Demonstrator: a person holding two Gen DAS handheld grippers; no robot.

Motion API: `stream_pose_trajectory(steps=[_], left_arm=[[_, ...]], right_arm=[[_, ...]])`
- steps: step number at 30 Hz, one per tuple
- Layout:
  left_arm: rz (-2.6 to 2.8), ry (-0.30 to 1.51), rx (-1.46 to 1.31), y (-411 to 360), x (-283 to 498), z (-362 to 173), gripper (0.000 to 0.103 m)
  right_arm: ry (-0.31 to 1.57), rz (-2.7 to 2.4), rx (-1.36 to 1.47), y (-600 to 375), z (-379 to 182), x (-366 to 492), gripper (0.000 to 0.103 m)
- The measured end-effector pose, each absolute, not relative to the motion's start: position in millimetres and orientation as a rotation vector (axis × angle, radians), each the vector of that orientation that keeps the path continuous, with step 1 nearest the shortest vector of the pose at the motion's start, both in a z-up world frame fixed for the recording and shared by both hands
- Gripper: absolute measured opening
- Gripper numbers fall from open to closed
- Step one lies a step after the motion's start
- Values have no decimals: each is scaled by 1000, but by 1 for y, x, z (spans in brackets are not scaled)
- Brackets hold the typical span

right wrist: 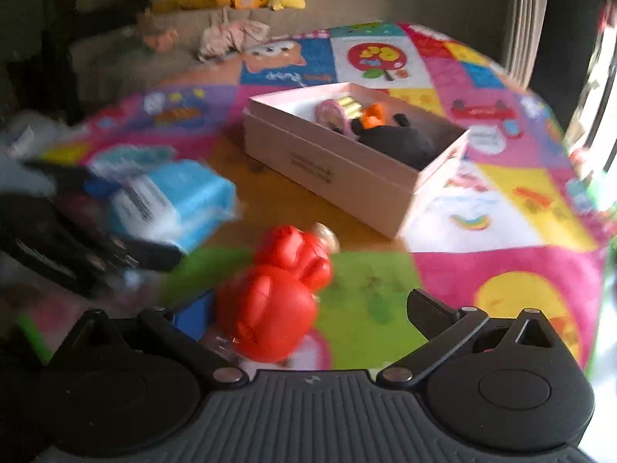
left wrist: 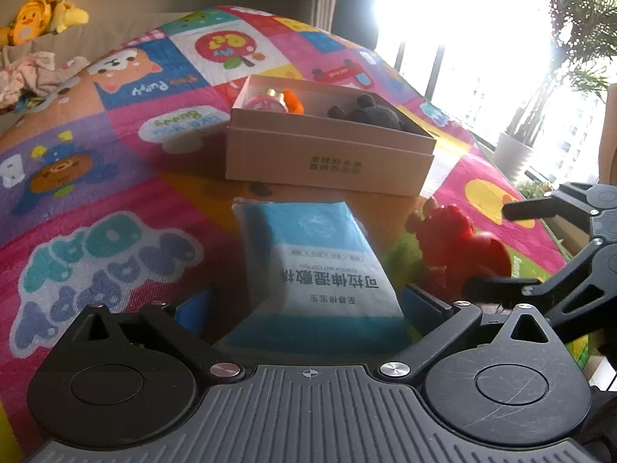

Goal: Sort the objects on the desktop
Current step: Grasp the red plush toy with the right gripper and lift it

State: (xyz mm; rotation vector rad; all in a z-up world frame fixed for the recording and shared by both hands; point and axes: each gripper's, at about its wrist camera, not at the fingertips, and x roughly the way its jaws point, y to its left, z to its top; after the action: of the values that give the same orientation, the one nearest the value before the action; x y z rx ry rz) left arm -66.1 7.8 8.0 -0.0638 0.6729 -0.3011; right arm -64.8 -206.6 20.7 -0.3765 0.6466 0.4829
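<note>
One wipes pack (left wrist: 308, 266), one red toy (right wrist: 277, 297), one box (left wrist: 327, 154)

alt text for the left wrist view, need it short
The left tongs straddle a blue and white wet-wipe pack lying on a colourful cartoon play mat. Beyond it sits an open pink cardboard box holding a black plush toy and a pink jar. A red toy lies right, by the right tongs.
</note>
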Motion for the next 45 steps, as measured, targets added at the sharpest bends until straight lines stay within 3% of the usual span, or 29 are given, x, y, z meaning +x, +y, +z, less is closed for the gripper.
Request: stream_pose_trajectory(steps=[7,13,21,26,31,36,38,42,45], left_arm=[[-301,674,-62,8,-66,8,103],[-300,678,-53,6,-66,8,103],[-292,676,-53,6,-66,7,103],[-287,677,-48,4,-65,7,103],[-281,682,-33,1,-65,7,103],[-274,686,-18,-2,-65,8,103],[-279,687,-18,-1,-63,10,103],[-268,672,-16,-6,-59,19,103],[-241,663,56,-17,-54,24,103]], right_arm=[[545,251,-471,-226,22,-61,103],[540,291,-185,-245,50,-27,103],[615,166,-146,-231,42,55,103],[569,9,-204,-242,39,58,102],[594,234,12,-275,53,31,103],[623,374,-46,-263,43,7,102],[646,403,-110,-250,34,5,93],[671,466,-204,-226,22,2,84],[684,434,-294,-210,16,5,64]])
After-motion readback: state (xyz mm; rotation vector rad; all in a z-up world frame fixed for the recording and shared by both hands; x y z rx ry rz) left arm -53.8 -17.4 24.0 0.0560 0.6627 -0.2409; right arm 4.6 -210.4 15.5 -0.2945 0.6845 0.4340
